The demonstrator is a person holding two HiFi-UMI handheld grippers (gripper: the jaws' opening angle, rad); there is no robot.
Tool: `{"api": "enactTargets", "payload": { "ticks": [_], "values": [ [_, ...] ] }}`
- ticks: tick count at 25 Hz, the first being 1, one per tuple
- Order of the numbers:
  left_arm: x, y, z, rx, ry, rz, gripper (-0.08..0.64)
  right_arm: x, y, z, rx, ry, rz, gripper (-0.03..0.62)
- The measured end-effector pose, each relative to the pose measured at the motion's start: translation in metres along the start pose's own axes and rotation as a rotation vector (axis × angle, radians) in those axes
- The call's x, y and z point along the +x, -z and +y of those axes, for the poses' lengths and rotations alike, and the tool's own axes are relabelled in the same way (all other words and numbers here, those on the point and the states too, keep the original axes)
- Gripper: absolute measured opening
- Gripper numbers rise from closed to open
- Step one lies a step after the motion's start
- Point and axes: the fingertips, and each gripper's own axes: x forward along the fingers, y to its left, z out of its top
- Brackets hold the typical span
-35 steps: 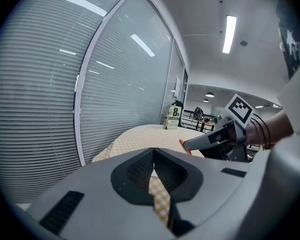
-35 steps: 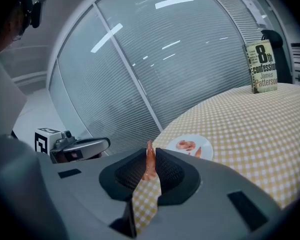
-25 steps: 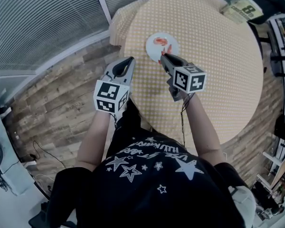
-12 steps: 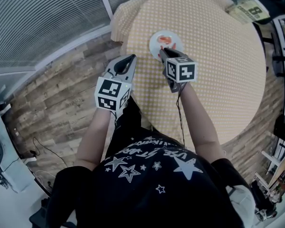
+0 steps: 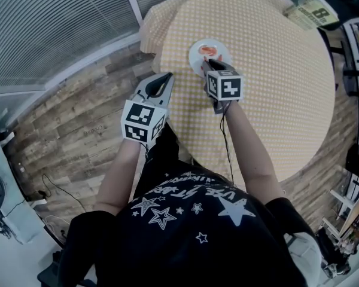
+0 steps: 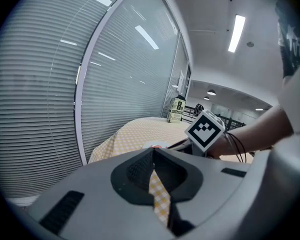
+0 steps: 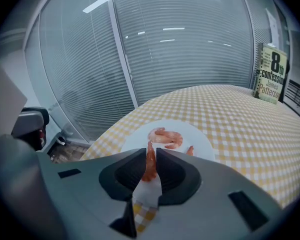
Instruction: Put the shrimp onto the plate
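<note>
A shrimp (image 7: 150, 164) hangs upright, clamped between the jaws of the right gripper (image 7: 150, 151), just over the near edge of a white plate (image 7: 202, 136). A second shrimp (image 7: 166, 137) lies curled on the plate, a little beyond the jaw tips. The plate sits toward the left side of a round table (image 5: 275, 70) covered in a yellow checked cloth. The left gripper (image 5: 166, 76) is held off the table's near left edge, above the wooden floor (image 5: 78, 130); its jaws are clenched tip to tip with nothing between them. A book (image 5: 311, 9) stands at the table's far right edge.
</note>
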Motion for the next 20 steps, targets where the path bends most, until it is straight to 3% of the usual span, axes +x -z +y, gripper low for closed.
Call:
{"api": "enactTargets", "payload": {
  "ticks": [10, 20],
  "values": [
    [-0.015, -0.003, -0.006, 0.013, -0.016, -0.017, 0.008, -0.010, -0.007, 0.006, 0.009, -0.005, -0.063, 0.063],
    [-0.034, -0.015, -0.023, 0.026, -0.038, -0.062, 0.008, -0.062, -0.016, 0.014, 0.028, -0.011, -0.177, 0.063]
  ]
}}
